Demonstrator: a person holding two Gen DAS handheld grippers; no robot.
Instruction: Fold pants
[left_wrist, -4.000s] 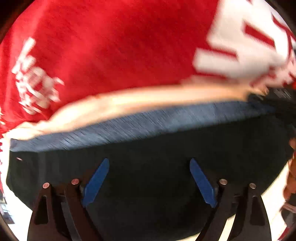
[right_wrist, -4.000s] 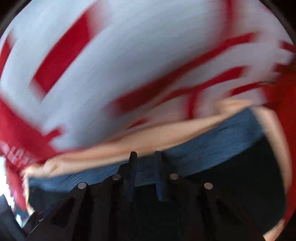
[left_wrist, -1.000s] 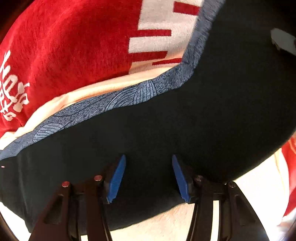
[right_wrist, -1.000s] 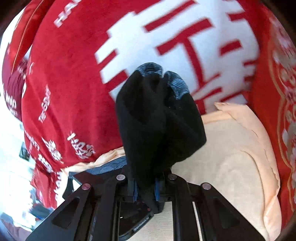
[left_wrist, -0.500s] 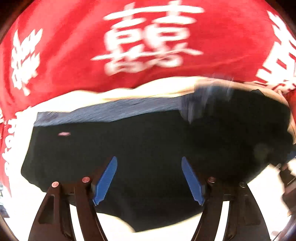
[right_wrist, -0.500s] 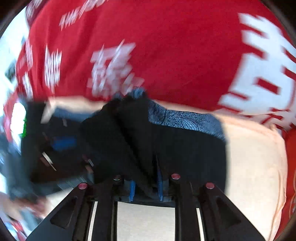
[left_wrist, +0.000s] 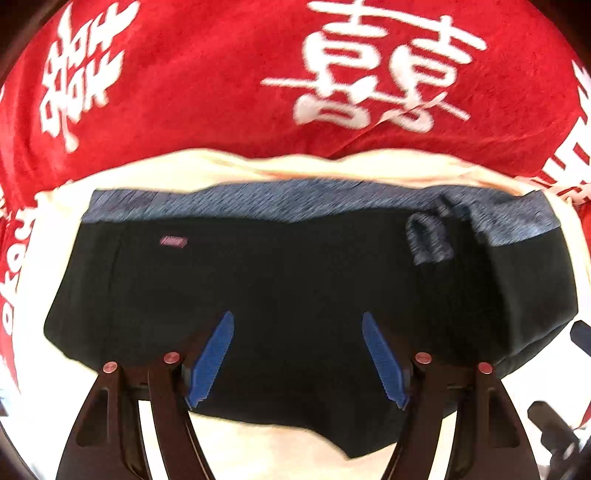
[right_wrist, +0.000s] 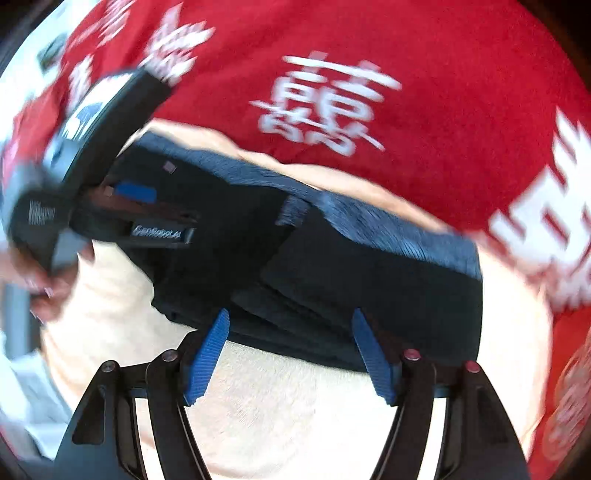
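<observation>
The black pants (left_wrist: 295, 280) with a blue-grey patterned band (left_wrist: 280, 203) lie folded into a wide block on a cream cloth (left_wrist: 280, 443). My left gripper (left_wrist: 297, 325) hangs open above their near edge, blue pads apart, nothing pinched. In the right wrist view the same pants (right_wrist: 369, 280) show folded layers at their near edge. My right gripper (right_wrist: 290, 321) is over that edge, its jaws opening with no cloth pressed between the pads. The left gripper's body (right_wrist: 110, 177) and the hand (right_wrist: 44, 291) that holds it show at far left there.
A red blanket (left_wrist: 221, 92) with white characters lies under and beyond the cream cloth (right_wrist: 295, 424). The other gripper's dark parts (left_wrist: 554, 439) show at the lower right of the left wrist view.
The right gripper carried a bunched end of the pants across, laid it onto the rest and let go, pads spreading. The left gripper widened and swung to face the folded pants squarely.
</observation>
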